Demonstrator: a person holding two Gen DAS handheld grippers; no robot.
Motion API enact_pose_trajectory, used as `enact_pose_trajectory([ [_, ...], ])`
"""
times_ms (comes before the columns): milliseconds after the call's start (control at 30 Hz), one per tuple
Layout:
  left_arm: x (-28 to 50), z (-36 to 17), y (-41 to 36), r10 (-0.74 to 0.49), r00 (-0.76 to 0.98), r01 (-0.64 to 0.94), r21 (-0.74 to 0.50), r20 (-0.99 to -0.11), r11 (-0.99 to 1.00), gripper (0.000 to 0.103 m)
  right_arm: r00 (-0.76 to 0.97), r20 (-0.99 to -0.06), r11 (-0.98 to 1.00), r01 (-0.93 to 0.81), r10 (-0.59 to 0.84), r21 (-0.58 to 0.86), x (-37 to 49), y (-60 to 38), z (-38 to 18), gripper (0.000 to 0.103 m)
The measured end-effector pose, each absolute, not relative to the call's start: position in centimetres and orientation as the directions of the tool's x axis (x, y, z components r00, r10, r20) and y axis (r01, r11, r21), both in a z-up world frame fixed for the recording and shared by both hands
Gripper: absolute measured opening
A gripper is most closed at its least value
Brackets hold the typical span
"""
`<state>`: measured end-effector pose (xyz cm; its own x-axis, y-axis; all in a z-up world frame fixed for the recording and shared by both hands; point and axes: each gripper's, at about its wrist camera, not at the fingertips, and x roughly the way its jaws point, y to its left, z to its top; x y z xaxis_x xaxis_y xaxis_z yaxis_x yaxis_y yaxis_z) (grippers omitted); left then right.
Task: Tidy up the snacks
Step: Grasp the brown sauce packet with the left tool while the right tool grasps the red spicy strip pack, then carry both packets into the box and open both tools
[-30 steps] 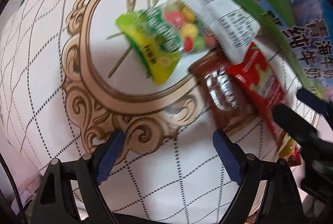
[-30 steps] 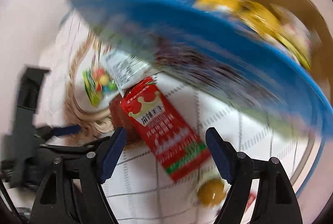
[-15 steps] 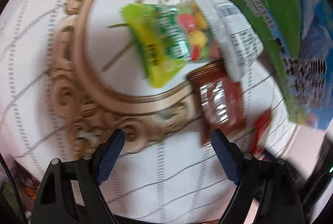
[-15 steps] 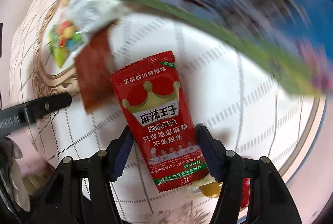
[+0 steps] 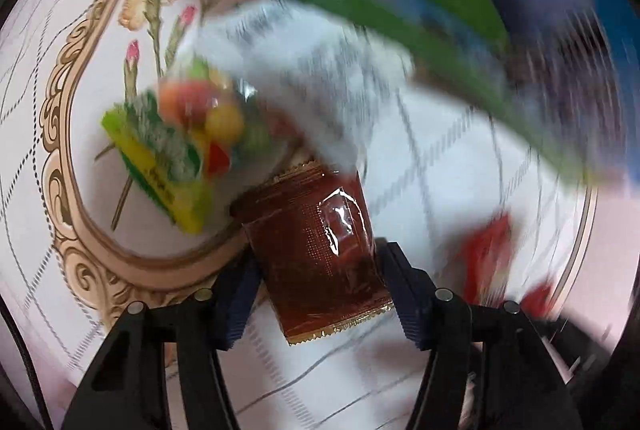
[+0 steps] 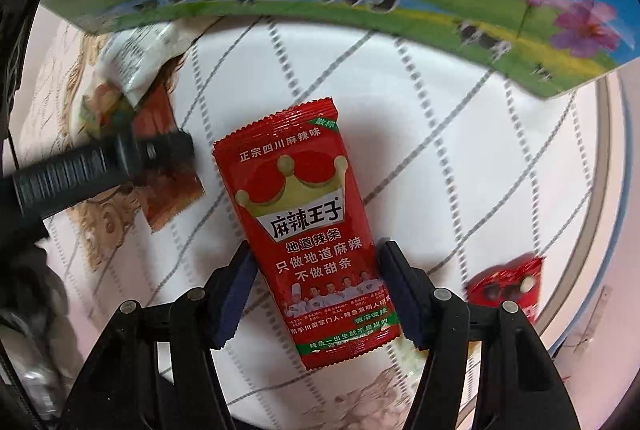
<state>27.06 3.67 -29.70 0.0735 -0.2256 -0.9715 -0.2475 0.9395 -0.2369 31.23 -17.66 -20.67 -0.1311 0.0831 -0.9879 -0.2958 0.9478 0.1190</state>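
Fingers on both hands close in on flat sachets
Left fingers pinch brown sachet, right fingers red sachet (thin, slippery film; hold edges).

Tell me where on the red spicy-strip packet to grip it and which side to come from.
Grip the red packet across its narrow width at the lower half, coming from its bottom end, as the right gripper is placed. It lies flat with its long sides facing the fingers, so those straight edges are probably the surest hold.
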Motion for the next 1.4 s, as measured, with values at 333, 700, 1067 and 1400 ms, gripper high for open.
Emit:
enact_pose_trajectory([
  [333, 23.3, -31.5, 6.4, -0.304, -0.024, -0.218, -0.292, -0.952, 0.931, 0.058, -0.061, -0.997, 0.925, -0.373, 0.05, 0.069, 30.3, -13.6, -18.8, 0.075],
  [700, 17.0, -30.0, 9.3, -0.271, 0.053, -0.321, -0.273, -0.961, 0.907, 0.052, -0.032, -0.999, 0.911, -0.411, -0.009, 0.005, 28.3, -15.2, -20.6, 0.06],
  [1067, 18.7, -30.2, 5.3, -0.207, 0.047, -0.256, -0.212, -0.977, 0.943, 0.052, -0.025, -1.0, 0.935, -0.354, 0.005, 0.013, 25.6, -18.4, -21.3, 0.062],
  [1400, 18.9, -24.4, 3.1, -0.219, 0.119, -0.247, -0.243, -0.968, 0.938, 0.052, 0.036, -0.981, 0.933, -0.316, 0.192, 0.171, 24.6, -19.0, -16.1, 0.054],
])
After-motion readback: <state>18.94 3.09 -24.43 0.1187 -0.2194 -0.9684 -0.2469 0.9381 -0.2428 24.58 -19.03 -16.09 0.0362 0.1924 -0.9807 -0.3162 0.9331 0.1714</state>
